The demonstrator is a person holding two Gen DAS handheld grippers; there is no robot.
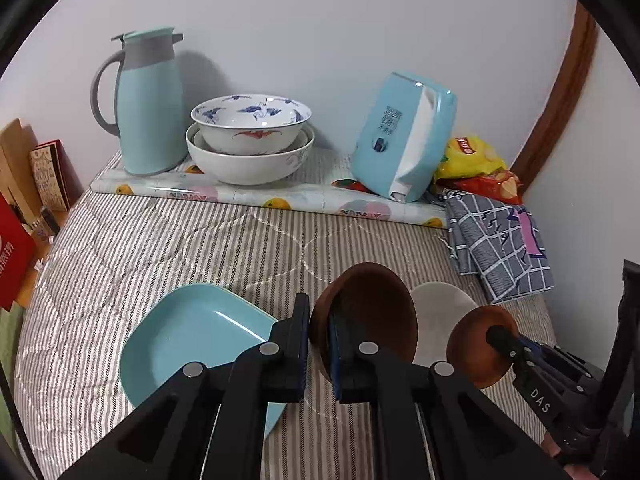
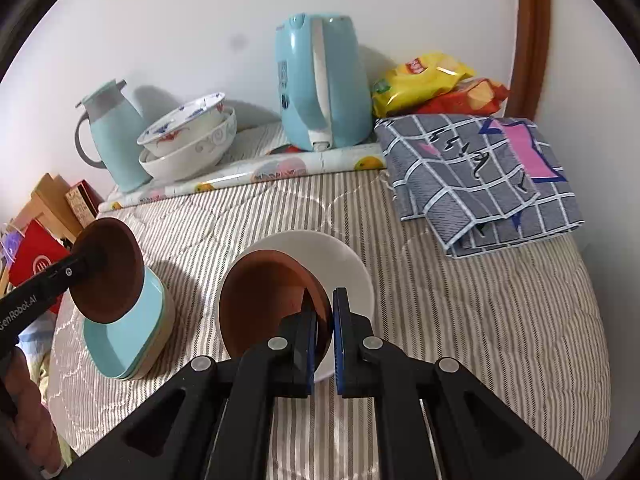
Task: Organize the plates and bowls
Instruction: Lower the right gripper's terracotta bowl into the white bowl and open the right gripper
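Right wrist view shows the right gripper (image 2: 324,312) clamped on a brown bowl (image 2: 272,304) over the white bowl (image 2: 352,268), the left gripper (image 1: 319,320) clamped on another above the blue plate (image 1: 192,328): lower each level, then release.

The quilted cover (image 1: 160,248) is showing grey-and-white stripes. The square plate (image 1: 192,332) is showing pale turquoise, and the two wooden bowls (image 1: 372,308) (image 2: 264,304) are showing reddish brown. The round plate (image 2: 348,264) is appearing off-white. The stacked porcelain bowls (image 1: 250,136) are displaying white with blue cranes and a red motif. The thermos jug (image 1: 148,104) is presenting light blue with grey trim; the electric kettle (image 2: 324,80) is presenting light blue and white. The folded cloth (image 2: 480,176) is showing a grey check with a pink patch. The snack bags (image 2: 436,84) are showing yellow and red.
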